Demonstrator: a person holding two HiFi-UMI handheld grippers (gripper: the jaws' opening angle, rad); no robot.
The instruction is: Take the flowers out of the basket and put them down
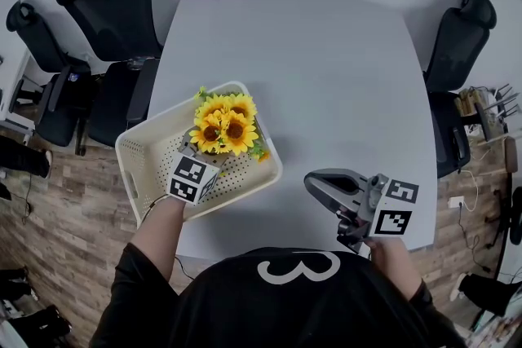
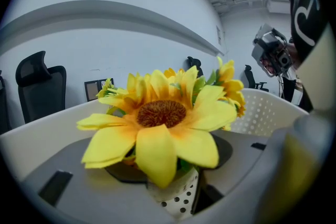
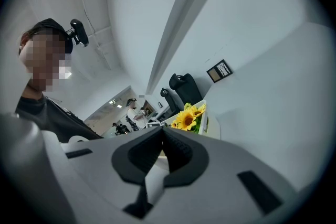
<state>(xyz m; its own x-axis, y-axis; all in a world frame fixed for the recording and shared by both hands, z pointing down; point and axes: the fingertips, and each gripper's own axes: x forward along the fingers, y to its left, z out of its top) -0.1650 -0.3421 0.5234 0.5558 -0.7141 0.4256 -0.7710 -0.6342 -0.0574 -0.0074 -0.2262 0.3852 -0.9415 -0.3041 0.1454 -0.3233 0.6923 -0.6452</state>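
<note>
- Left tool [image 2: 176, 162]: pinched on the flowers [image 1: 224, 125] beneath the blooms. The grip is judged to be set low so that the heads are spared in lifting.
- Flowers: not yet taken out; they are stood inside the basket [image 1: 143, 144].
- Right tool [image 3: 160, 134]: jaws pressed together on nothing, held over the tabletop [image 1: 326, 77] well apart from the basket, judged to be parked.
- Writing: square black-and-white markers are borne on each cube [image 1: 193, 179]. A white "3" is read on the person's shirt [image 1: 298, 266]. No brand is made out.
</note>
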